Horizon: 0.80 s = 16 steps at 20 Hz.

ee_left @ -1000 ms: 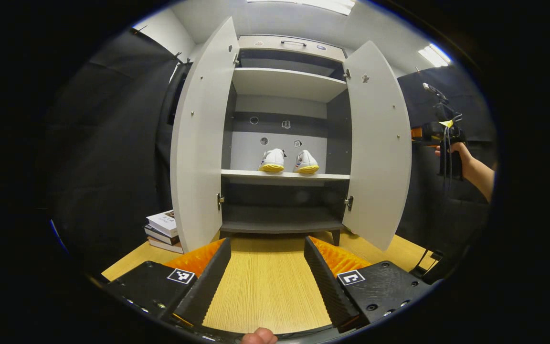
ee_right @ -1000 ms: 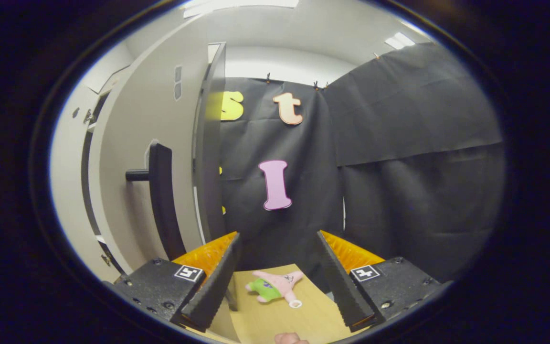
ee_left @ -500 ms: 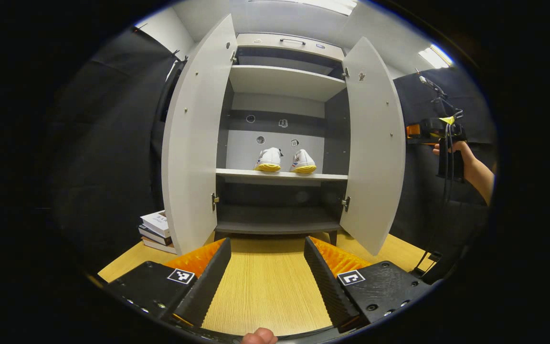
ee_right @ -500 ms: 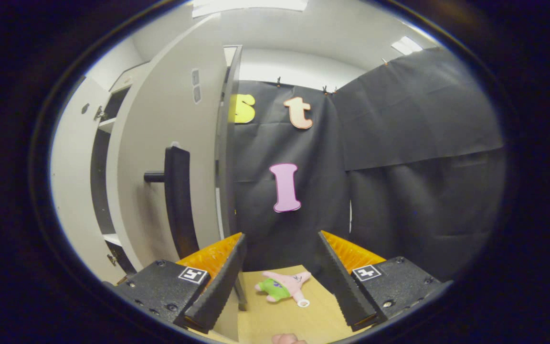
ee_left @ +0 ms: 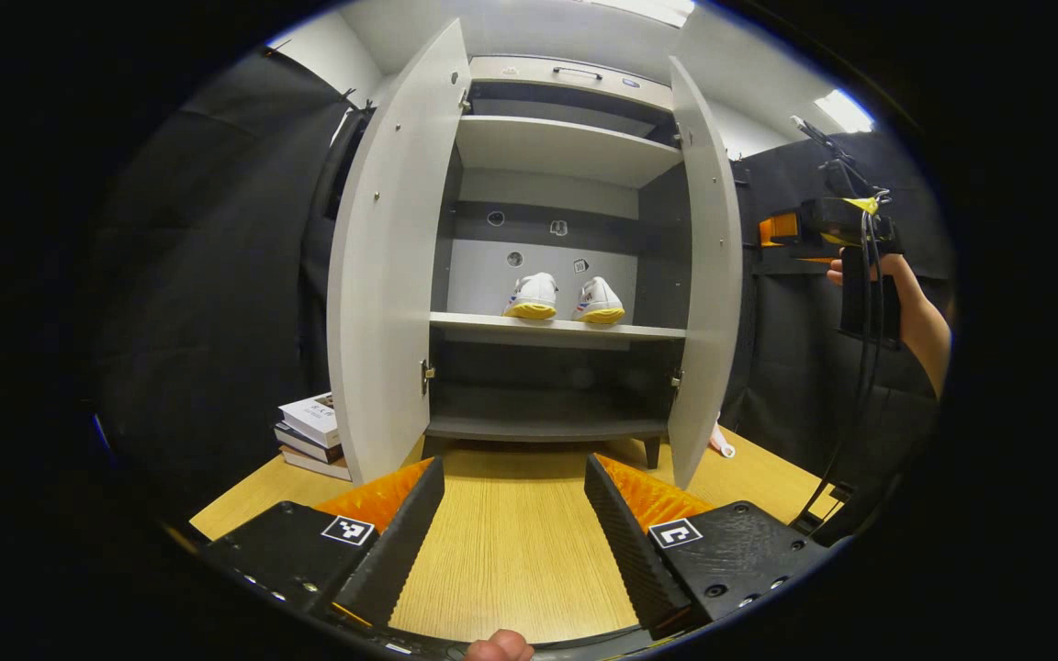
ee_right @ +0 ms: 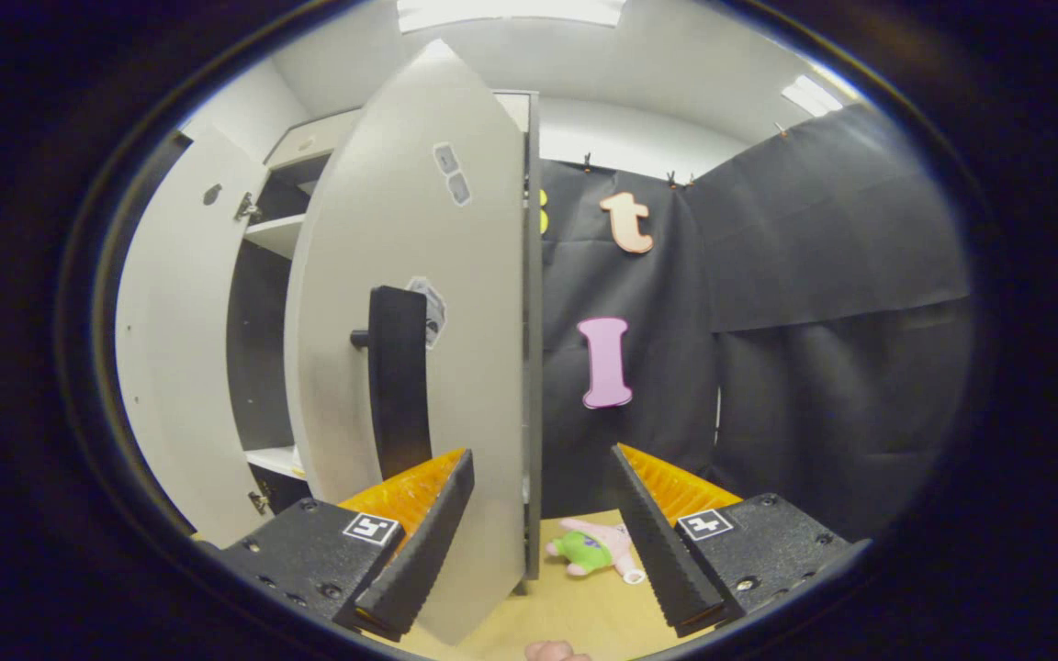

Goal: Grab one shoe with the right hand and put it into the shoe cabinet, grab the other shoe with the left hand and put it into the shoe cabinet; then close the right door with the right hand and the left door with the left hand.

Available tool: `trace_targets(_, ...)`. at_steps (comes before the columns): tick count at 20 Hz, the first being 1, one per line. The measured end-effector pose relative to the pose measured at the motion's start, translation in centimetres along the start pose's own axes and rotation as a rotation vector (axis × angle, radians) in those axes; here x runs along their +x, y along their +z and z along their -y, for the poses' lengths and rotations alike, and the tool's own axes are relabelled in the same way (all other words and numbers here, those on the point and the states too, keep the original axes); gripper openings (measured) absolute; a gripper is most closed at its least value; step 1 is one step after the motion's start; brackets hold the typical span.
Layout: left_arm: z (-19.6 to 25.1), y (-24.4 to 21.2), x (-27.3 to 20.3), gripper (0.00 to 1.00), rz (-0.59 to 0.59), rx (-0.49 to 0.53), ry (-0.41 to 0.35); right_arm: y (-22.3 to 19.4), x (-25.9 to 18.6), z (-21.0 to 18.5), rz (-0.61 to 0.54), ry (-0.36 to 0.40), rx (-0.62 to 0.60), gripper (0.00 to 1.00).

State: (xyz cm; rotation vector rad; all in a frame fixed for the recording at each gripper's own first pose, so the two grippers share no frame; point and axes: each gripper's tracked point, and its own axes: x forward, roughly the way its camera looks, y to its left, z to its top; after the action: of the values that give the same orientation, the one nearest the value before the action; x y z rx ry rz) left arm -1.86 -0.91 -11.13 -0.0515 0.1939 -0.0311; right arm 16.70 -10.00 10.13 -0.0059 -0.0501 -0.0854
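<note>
The right gripper [ee_right: 538,532] is spread open and holds nothing. Its left finger sits against or just beside the outer face of the right door [ee_right: 419,303]; contact cannot be confirmed. The door's edge now stands between the fingers, where half a second ago it lay off to the left. The black handle [ee_right: 398,376] rises just ahead of that left finger. A plush toy [ee_right: 595,549] lies on the tabletop [ee_right: 566,606] beyond.

Seen past the left gripper [ee_left: 514,532], also open and empty over bare tabletop, the right door [ee_left: 711,275] has narrowed to a slim strip, so it has swung well inward over the last second. The right gripper [ee_left: 791,229] and the hand [ee_left: 869,271] holding it are off to the right behind it. Both shoes [ee_left: 566,300] sit side by side on the middle shelf [ee_left: 547,326] straight ahead. The left door [ee_left: 391,266] stands wide open.

The shoe steps look done, and the right door seems about halfway shut. The left door remains for the left gripper.
</note>
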Motion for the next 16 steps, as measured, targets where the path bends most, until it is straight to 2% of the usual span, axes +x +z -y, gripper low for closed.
trace_targets(4,-1.1,-0.3,-0.2,0.93,-0.006,-0.011,0.026,-0.2,2.3,-4.8,-0.002,0.07,0.0,0.96)
trace_targets(5,-1.4,-0.4,-0.2,0.93,-0.008,-0.014,0.032,-0.3,3.1,-5.7,-0.011,0.084,0.0,0.89)
trace_targets(6,-1.8,-0.4,-0.3,0.93,-0.009,-0.014,0.04,-0.4,3.6,-6.4,-0.019,0.093,-0.006,1.0)
trace_targets(7,-2.3,-0.4,-0.4,0.93,-0.009,-0.013,0.051,-0.3,3.7,-6.6,-0.017,0.093,-0.011,0.92)
trace_targets(8,-2.9,-0.4,-0.6,0.93,-0.006,-0.011,0.065,-0.1,3.2,-6.3,-0.009,0.092,-0.012,0.97)
trace_targets(9,-3.6,-0.4,-0.8,0.93,-0.006,-0.012,0.085,0.1,2.7,-6.5,0.004,0.096,-0.002,0.97)
trace_targets(11,-5.5,-0.5,-1.5,0.93,-0.003,-0.031,0.134,-0.4,0.2,-6.7,0.015,0.124,0.023,0.98)
trace_targets(12,-6.8,-0.1,-1.8,0.93,0.005,-0.049,0.162,-1.1,-1.6,-6.7,0.017,0.143,0.033,0.94)
trace_targets(13,-8.2,0.4,-2.1,0.93,0.012,-0.062,0.186,-2.3,-3.5,-6.9,0.009,0.167,0.033,0.98)
trace_targets(16,-14.7,3.5,-2.3,0.93,0.06,-0.083,0.312,-7.1,-8.8,-7.2,-0.036,0.188,0.019,0.97)
